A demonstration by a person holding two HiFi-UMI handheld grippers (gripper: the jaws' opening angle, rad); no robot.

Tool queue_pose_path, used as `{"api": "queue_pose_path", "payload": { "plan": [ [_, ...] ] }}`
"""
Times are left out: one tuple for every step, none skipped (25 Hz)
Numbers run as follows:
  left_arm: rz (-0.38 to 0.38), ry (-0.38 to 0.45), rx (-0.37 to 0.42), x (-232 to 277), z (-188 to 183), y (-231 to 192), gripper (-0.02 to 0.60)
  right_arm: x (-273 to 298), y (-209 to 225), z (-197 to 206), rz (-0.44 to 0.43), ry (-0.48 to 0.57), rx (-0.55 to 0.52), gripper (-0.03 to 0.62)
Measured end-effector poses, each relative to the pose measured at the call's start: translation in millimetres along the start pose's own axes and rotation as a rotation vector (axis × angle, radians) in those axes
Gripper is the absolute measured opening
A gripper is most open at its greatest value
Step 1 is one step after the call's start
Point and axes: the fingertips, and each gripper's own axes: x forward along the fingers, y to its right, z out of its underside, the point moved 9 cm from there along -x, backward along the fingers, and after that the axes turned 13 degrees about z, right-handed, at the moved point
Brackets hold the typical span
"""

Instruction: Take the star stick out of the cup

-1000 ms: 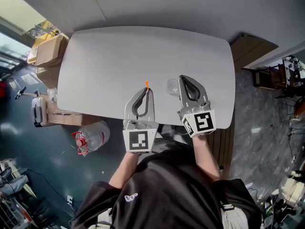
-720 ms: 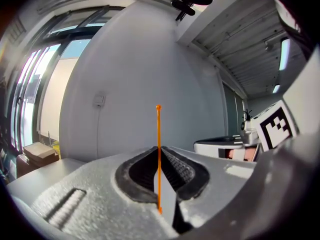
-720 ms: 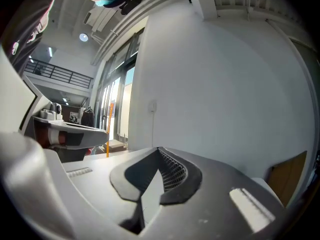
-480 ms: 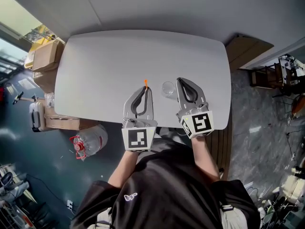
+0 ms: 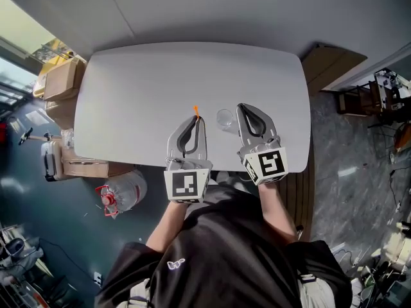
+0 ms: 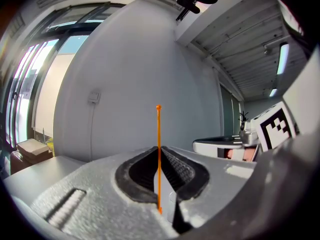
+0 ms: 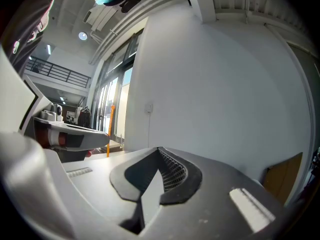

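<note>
A thin orange star stick (image 5: 196, 111) stands upright, and my left gripper (image 5: 200, 119) is shut on its lower part above the white table (image 5: 141, 82). In the left gripper view the stick (image 6: 158, 129) rises from between the closed pads of that gripper (image 6: 159, 148), with a small knob at its top. A clear cup (image 5: 225, 118) sits on the table just right of the stick. My right gripper (image 5: 243, 108) is beside the cup's right side, shut, with nothing seen between its pads. The right gripper view shows its own closed tips (image 7: 159, 149) and, off to its left, the stick (image 7: 107, 134).
Cardboard boxes (image 5: 61, 76) are stacked on the floor by the table's left end. A large water bottle (image 5: 122, 188) lies on the floor below them. A brown board (image 5: 334, 59) leans near the table's right end. A white wall is ahead of both grippers.
</note>
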Motion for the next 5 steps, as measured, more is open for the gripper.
{"api": "queue_pose_path", "payload": {
  "plan": [
    [0.006,-0.009,0.004,-0.3,0.3,0.4,0.02,-0.1,-0.4,0.1,-0.001,0.0,0.001,0.005],
    [0.015,-0.024,0.005,-0.5,0.1,1.0,0.02,-0.2,-0.7,-0.2,-0.003,0.001,0.002,0.005],
    [0.024,-0.037,0.006,-0.4,-0.4,1.5,0.02,-0.2,-0.9,-0.7,-0.005,0.002,0.004,0.005],
    [0.031,-0.049,0.006,-0.2,-1.0,2.1,0.02,-0.2,-0.9,-1.4,-0.006,0.003,0.005,0.005],
    [0.038,-0.059,0.007,0.0,-1.7,2.7,0.02,-0.1,-0.9,-2.2,-0.008,0.004,0.006,0.005]
  ]
}}
